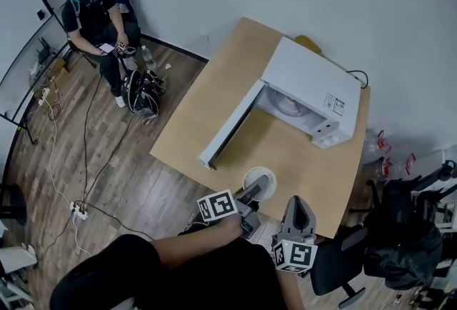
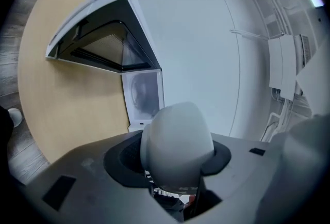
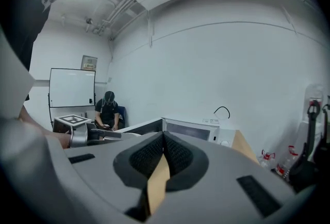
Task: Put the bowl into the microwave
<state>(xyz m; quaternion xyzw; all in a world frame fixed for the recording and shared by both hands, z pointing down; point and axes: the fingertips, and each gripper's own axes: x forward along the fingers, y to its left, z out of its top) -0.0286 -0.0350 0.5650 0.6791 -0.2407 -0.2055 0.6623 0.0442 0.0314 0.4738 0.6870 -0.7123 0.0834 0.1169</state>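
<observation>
The desk [image 1: 214, 112] carried the white microwave [image 1: 314, 83], its door open. We had the left gripper [image 1: 261, 183] jaws clenched on the bowl [image 2: 178, 140] at the desk's near edge. The right gripper [image 1: 298, 210] jaws were together, empty.

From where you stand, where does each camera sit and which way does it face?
Head view: on the person's head, looking down at the table, open microwave, a forearm, left gripper and right gripper.
Left gripper view: on that gripper, facing the microwave; its jaws grip the bowl.
Right gripper view: on that gripper, facing microwave and wall; jaws shut, empty.
Shared: the microwave, in all three.
</observation>
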